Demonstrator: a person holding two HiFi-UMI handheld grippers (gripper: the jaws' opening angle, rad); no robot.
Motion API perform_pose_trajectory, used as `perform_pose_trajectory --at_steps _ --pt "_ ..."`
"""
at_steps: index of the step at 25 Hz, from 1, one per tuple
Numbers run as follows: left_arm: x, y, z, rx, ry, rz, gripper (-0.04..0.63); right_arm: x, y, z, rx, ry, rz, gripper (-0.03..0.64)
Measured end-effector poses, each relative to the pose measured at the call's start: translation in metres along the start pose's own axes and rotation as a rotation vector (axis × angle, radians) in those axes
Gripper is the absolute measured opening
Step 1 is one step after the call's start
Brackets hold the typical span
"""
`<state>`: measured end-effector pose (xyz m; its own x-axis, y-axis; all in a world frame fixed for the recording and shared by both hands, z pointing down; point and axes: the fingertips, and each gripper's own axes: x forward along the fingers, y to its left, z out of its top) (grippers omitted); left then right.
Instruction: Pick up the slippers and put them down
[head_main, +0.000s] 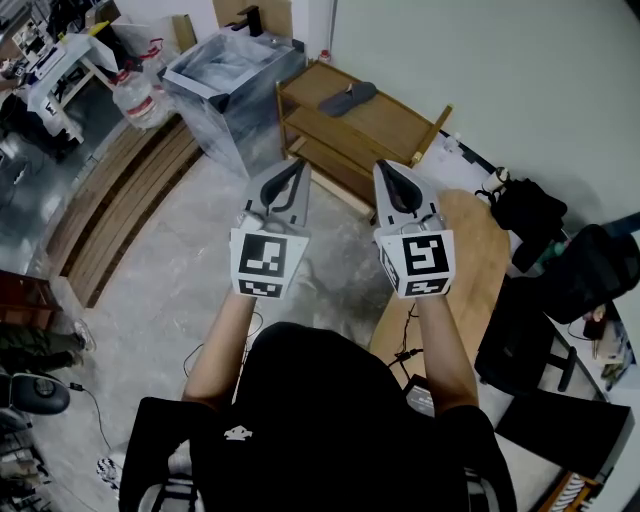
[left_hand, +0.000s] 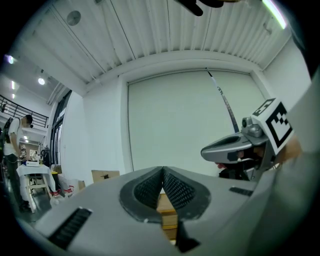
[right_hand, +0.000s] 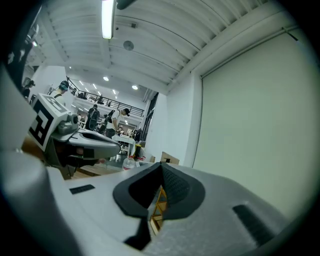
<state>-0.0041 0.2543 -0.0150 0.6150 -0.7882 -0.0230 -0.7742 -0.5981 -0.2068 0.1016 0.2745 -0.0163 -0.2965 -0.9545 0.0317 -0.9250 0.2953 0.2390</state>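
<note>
Closest to the head camera is the person's black shirt (head_main: 320, 420), with both bare forearms reaching forward. The left gripper (head_main: 297, 165) and the right gripper (head_main: 384, 166) are held side by side, apart from each other, each with its jaws drawn together to a point and nothing between them. Ahead of both sets of jaws stands a wooden rack (head_main: 400, 128). A dark slipper (head_main: 348, 97) lies on its top shelf, beyond the tips and roughly between the two grippers, touched by neither.

Seen from the left gripper view, the left gripper (left_hand: 162, 171) has its textured pads meeting at the tips. Part of the wooden rack (left_hand: 167, 207) shows through the gap below them. The right gripper (left_hand: 231, 148) sits off to the right of these jaws.

Seen from the right gripper view, the right gripper (right_hand: 161, 166) is likewise closed tip to tip and empty. The rack (right_hand: 159, 204) shows through the slit beneath, and the left gripper (right_hand: 92, 142) lies to the left.
</note>
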Motion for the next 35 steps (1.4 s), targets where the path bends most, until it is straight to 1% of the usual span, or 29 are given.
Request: perform_pose_trajectory --at_steps 8,12,15,24,29,35 --pt "0.063 0.027 -0.017 -0.004 0.016 -0.007 0.005 0.061 -0.027 -0.012 -0.015 0.013 0.012 -0.011" --pt "0.102 0.046 -0.02 -0.035 0.025 -0.029 0.005 0.097 -0.045 -0.014 -0.017 0.032 0.014 -0.012" --pt "0.13 0.059 -0.023 -0.035 0.035 -0.041 0.005 0.124 -0.06 -0.015 -0.009 0.043 0.01 -0.011" --pt "0.209 0.121 -0.042 -0.043 0.065 -0.07 0.005 0.219 -0.087 -0.025 0.025 0.077 0.002 -0.011" --pt "0.239 0.151 -0.06 -0.051 0.079 -0.09 0.005 0.264 -0.091 -0.033 0.027 0.093 -0.009 -0.011" --pt "0.259 0.169 -0.076 -0.047 0.096 -0.105 0.005 0.293 -0.097 -0.043 0.041 0.112 -0.019 -0.012"
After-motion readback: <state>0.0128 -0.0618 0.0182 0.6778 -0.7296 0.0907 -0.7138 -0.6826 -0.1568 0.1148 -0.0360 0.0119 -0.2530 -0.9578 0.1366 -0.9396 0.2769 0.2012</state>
